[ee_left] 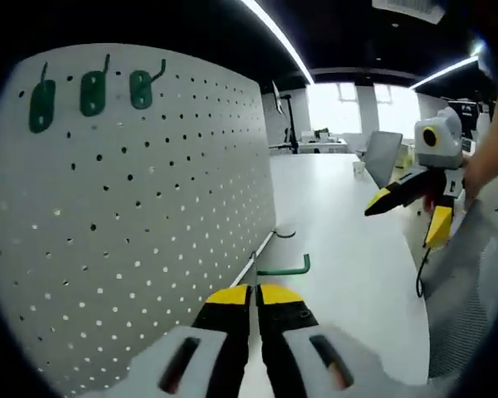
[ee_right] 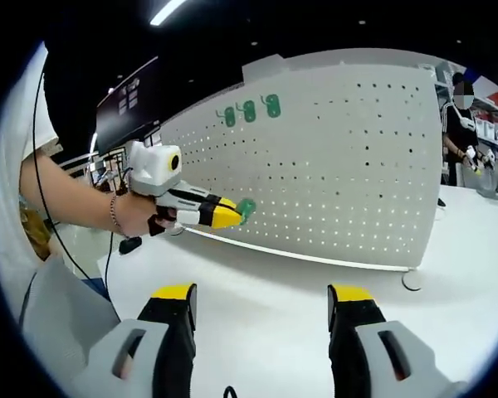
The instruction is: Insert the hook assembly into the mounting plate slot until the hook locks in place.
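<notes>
A white pegboard mounting plate (ee_left: 133, 199) stands upright on the white table (ee_left: 349, 249); three green hook plates (ee_left: 91, 91) hang near its top edge. My left gripper (ee_left: 253, 292) has its yellow-tipped jaws pressed together, and a green hook assembly (ee_left: 286, 267) sticks out just past them, low by the board's foot. In the right gripper view the left gripper (ee_right: 232, 214) carries that green hook (ee_right: 246, 207) close in front of the pegboard (ee_right: 332, 166). My right gripper (ee_right: 262, 292) is open and empty over the table, away from the board; it hangs at the right (ee_left: 408, 214).
A dark foot or bracket (ee_left: 284, 235) lies at the board's base. A person's arm (ee_right: 75, 203) holds the left gripper. Other people stand at the far right (ee_right: 461, 124). Desks and chairs (ee_left: 315, 141) sit behind the table.
</notes>
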Demonstrator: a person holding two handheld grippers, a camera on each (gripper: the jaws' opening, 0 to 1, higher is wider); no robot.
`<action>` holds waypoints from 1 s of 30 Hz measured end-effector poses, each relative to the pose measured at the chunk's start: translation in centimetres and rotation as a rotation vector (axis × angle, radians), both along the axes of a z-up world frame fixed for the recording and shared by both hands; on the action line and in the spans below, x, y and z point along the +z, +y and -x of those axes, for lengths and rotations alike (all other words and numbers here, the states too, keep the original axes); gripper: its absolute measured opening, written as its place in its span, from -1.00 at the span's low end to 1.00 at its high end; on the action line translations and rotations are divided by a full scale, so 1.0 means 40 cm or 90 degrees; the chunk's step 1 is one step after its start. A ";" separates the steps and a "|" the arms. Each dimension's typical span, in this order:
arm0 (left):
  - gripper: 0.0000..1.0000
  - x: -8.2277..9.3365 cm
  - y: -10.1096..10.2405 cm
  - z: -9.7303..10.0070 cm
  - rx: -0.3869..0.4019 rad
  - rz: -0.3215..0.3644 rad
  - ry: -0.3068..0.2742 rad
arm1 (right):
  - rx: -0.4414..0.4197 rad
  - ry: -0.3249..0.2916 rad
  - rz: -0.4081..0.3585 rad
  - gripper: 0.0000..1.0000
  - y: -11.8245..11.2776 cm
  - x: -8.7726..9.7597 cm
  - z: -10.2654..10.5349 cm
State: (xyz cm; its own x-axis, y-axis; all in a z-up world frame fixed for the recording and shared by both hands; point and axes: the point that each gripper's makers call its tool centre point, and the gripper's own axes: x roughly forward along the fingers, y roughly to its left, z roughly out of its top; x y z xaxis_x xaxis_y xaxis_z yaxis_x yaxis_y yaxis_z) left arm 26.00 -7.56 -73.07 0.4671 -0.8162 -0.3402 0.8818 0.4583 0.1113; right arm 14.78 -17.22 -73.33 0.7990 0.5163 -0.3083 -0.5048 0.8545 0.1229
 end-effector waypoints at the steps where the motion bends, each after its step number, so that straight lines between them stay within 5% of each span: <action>1: -0.94 0.006 0.002 0.001 0.003 0.006 -0.001 | 0.000 -0.001 -0.001 0.24 0.001 0.001 0.000; 30: -0.94 0.167 0.066 0.071 0.062 0.156 -0.020 | -0.009 -0.043 -0.042 0.24 0.008 0.060 -0.001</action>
State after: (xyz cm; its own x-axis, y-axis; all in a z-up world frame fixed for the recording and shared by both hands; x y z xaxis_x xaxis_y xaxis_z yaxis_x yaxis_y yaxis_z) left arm 23.17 -4.90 -66.38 0.5551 -0.8229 -0.1212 0.8298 0.5579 0.0129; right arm 14.81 -16.89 -70.92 0.8239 0.5225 -0.2195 -0.5020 0.8526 0.1453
